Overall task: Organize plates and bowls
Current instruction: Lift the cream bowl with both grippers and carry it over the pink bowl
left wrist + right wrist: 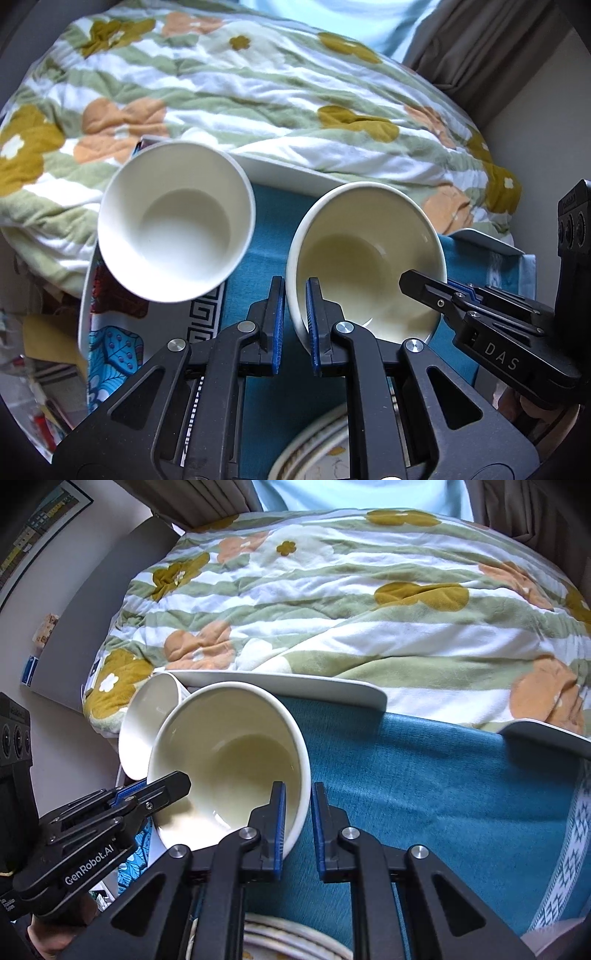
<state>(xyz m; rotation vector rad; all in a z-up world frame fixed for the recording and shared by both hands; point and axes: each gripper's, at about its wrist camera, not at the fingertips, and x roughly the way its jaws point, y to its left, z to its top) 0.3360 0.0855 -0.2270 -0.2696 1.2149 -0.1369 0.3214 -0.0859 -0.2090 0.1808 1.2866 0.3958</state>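
Both grippers hold one cream bowl (369,258), which is tilted above the teal cloth. My left gripper (295,295) is shut on the bowl's near left rim, one blue pad inside the wall and one outside. My right gripper (298,797) is shut on the opposite rim of the same cream bowl (229,753). Each gripper also shows in the other's view, the right gripper (424,290) at the bowl's right rim and the left gripper (170,782) at its left rim. A second white bowl (177,229) sits just left of the held one, partly hidden behind it in the right wrist view (147,709).
A patterned plate (317,450) lies under the grippers at the bottom edge. The teal cloth (443,797) covers the surface, with a white raised rim (295,686) at its far side. A flowered blanket (332,602) lies beyond. Clutter (44,369) fills the lower left.
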